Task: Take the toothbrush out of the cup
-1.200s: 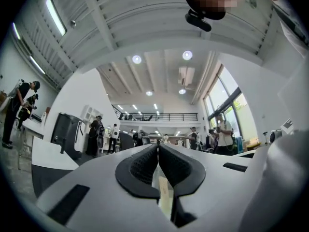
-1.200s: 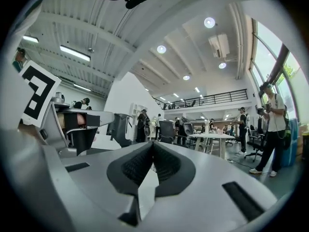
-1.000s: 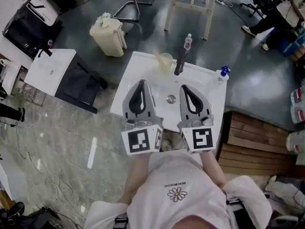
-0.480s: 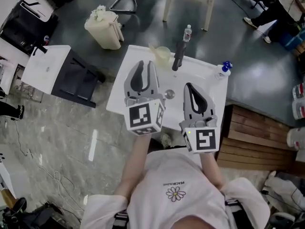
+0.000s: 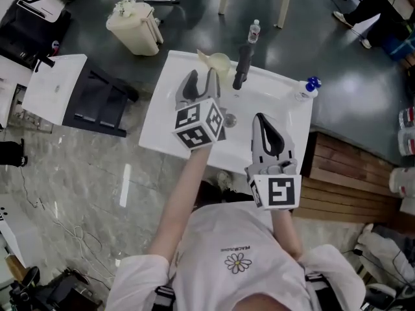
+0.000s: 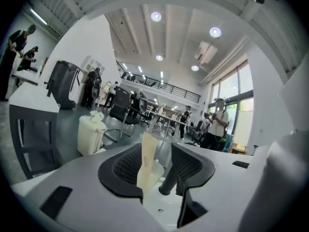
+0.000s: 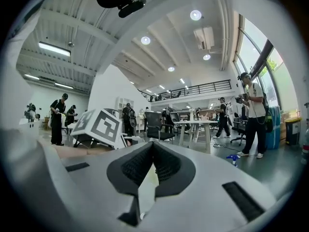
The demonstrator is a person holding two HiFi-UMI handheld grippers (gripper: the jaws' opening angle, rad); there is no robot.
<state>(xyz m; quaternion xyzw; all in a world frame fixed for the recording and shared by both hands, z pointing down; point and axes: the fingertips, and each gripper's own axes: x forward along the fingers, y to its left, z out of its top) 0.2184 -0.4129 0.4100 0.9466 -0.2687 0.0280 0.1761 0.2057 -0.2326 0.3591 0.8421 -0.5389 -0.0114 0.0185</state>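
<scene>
A pale translucent cup point(image 5: 222, 63) stands at the far rim of the white basin point(image 5: 288, 115), with a cream toothbrush point(image 5: 205, 58) leaning out of it to the left. My left gripper point(image 5: 201, 77) hovers just short of the cup and its jaws are opening. In the left gripper view the toothbrush point(image 6: 146, 159) and cup point(image 6: 156, 170) show in the gap of the left gripper point(image 6: 157, 154), untouched by the pads. My right gripper point(image 5: 267, 127) hangs over the basin's near right part. The right gripper point(image 7: 152, 148) is shut with nothing in it.
A black tap point(image 5: 241, 67) rises right of the cup, with a drain point(image 5: 230, 118) below it. A small bottle point(image 5: 253, 31) stands behind, a blue-capped spray bottle point(image 5: 308, 87) at the basin's right corner. A cream bin point(image 5: 133, 24) and wooden boards point(image 5: 337, 180) flank the basin.
My left gripper has moved forward to the cup, rolled, and gone from shut to open. The right gripper has drawn slightly back toward me and stayed shut.
</scene>
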